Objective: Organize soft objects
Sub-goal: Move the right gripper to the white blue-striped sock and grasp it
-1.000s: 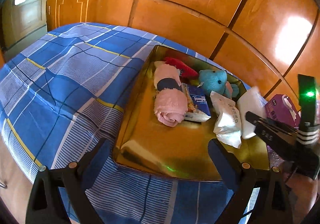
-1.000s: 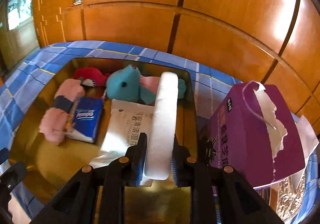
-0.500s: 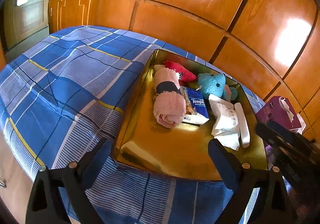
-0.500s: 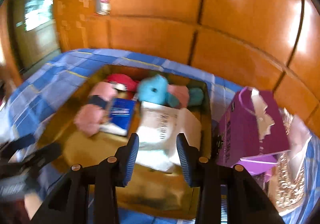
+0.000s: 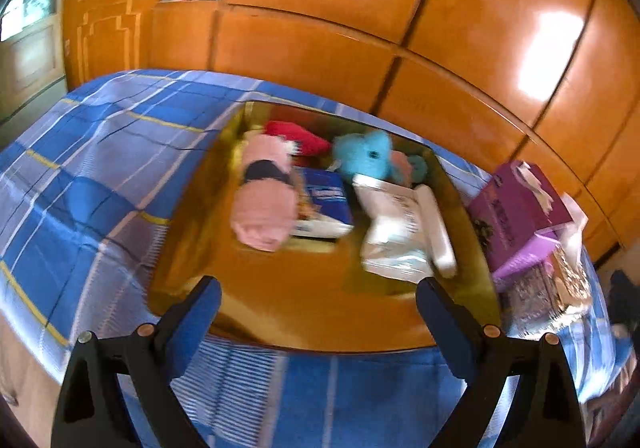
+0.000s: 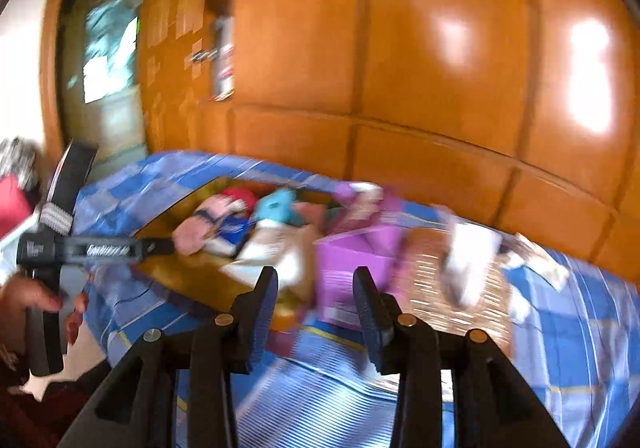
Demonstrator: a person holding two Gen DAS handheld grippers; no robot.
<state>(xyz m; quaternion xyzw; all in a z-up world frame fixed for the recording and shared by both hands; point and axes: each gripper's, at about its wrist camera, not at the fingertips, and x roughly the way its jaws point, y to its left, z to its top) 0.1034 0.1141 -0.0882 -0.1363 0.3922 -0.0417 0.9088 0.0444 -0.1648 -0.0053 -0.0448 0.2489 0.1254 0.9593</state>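
We had just let go of the white roll [image 5: 436,228]: a second earlier it stood clamped in the right gripper [image 6: 316,308], and now it lay in the gold tray [image 5: 304,320] along the tray's right side, touching the white packet [image 5: 394,232]. The right gripper's fingers stood apart with nothing between them, and we had drawn that hand up and away from the tray, so its view took in the whole bed [image 5: 100,167] from farther back. The left gripper [image 5: 320,320] hung over the near edge of the bed, fingers wide apart and empty, and had shifted only a little. We judged that one more soft thing was stowed, beside the pink rolled towel [image 5: 262,203], the blue tissue pack [image 5: 326,199], the red plush [image 5: 296,133] and the teal plush [image 5: 364,155] already in the tray.

The purple tissue box [image 5: 516,207] sat outside the tray, near the bed's right edge, on top of a patterned item we could not identify. Both views were smeared by motion, the right one badly: the white things past the purple box were too blurred to name, and the pack's print could not be read. The tray's far corners lay hidden behind the toys
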